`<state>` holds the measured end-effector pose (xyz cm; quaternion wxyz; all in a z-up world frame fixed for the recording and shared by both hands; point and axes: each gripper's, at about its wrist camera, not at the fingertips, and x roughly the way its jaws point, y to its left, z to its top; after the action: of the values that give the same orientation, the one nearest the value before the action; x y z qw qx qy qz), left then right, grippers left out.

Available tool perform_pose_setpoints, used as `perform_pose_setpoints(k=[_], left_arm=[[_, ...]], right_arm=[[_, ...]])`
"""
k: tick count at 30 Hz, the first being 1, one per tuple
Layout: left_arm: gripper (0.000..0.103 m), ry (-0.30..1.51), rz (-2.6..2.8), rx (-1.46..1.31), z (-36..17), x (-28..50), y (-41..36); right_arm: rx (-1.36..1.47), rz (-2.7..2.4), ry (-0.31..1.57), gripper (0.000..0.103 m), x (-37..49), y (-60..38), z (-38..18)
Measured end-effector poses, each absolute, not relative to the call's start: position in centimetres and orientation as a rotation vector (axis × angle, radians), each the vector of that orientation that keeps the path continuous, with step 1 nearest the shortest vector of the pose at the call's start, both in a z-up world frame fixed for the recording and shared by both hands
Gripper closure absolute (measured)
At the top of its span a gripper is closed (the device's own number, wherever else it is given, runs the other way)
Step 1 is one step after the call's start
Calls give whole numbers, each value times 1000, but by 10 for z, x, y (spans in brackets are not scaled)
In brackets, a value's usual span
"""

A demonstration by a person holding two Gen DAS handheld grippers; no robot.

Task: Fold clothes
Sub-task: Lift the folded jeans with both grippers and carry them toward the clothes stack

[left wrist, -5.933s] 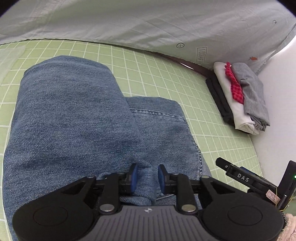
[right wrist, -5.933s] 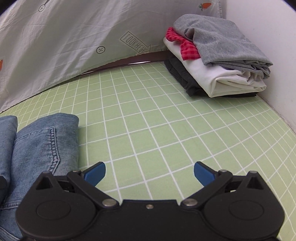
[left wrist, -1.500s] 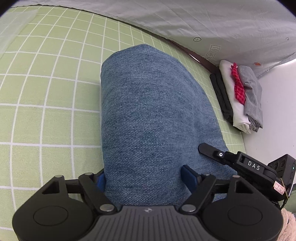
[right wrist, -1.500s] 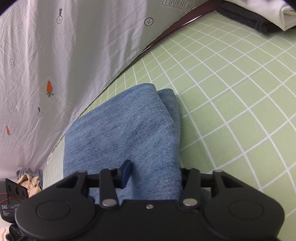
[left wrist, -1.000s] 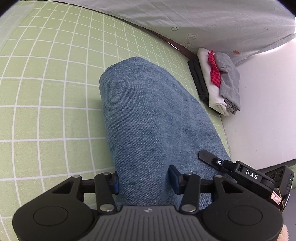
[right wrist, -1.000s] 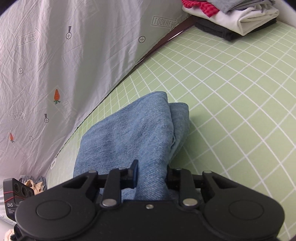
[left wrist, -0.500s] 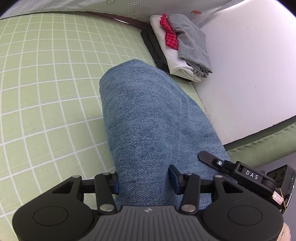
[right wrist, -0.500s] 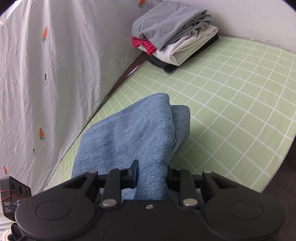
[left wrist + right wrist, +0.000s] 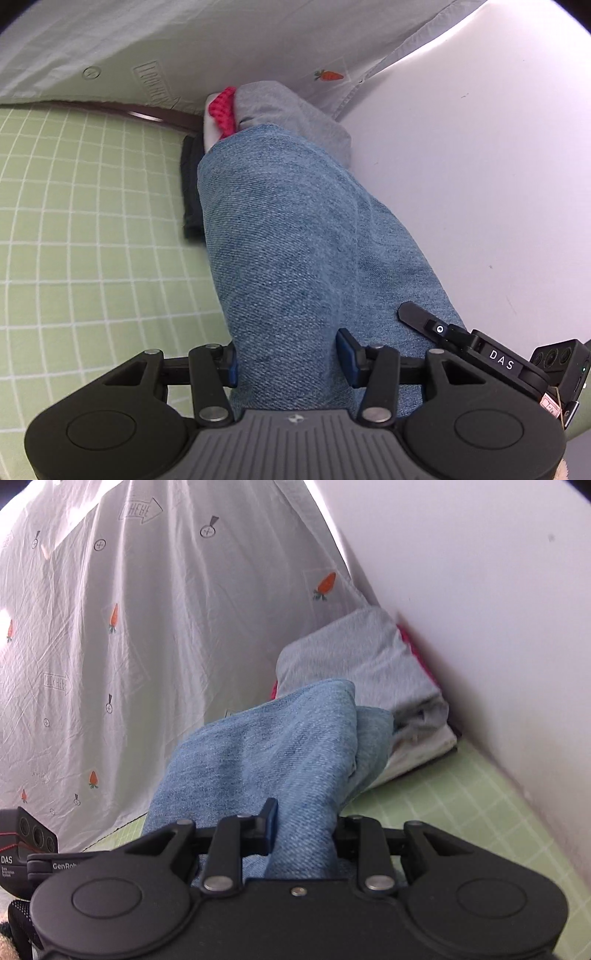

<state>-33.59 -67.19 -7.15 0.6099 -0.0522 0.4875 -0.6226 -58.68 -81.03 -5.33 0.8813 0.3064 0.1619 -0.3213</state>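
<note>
The folded blue jeans (image 9: 295, 240) hang off the green grid mat, held from two sides. My left gripper (image 9: 288, 360) is shut on one end of the bundle, its blue pads pressed into the denim. In the right wrist view the jeans (image 9: 277, 753) stretch ahead, and my right gripper (image 9: 303, 830) is shut on their other end. The far fold of the jeans reaches over the stack of folded clothes (image 9: 365, 661) in the corner. That stack (image 9: 291, 107) has a grey piece on top, then red, white and black ones below. Whether the jeans touch it I cannot tell.
The green grid mat (image 9: 92, 221) spreads to the left of the jeans. A white sheet (image 9: 147, 627) printed with carrots hangs behind the mat. A plain white wall (image 9: 461, 166) closes the right side, right beside the stack. The other gripper's black body (image 9: 498, 362) shows at lower right.
Both grippers have carried the jeans up and across the mat towards the corner. The stack of clothes, far off a second ago, now lies right under the jeans' far end.
</note>
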Motion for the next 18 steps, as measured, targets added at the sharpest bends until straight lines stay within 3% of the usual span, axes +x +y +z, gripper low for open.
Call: perform_pose_setpoints(k=[8,10,11,12,15,18], left_arm=[[49,879,-1492,-186,-15,-313,-799],[36,842,-1424,-155,-23,-297,-841],[31,827,-1347,-100,-29,-291,-858],[32,814,-1261,-38,-35,-286,-875],[32,734,-1153,33,-44,-278,-895],[31,691,-1109,44,-51,-271,-905]], right_arm=[[372,-650,221,76,-564,-937,10],[295,-706,258,62,-537,-972,3],[253,-738,283,49,-522,-986,-2],[204,-778,325,44,-506,-995,-11],[58,-886,432,45,-461,-1016,-35],[-45,-892,365,42,-446,-1008,-42]])
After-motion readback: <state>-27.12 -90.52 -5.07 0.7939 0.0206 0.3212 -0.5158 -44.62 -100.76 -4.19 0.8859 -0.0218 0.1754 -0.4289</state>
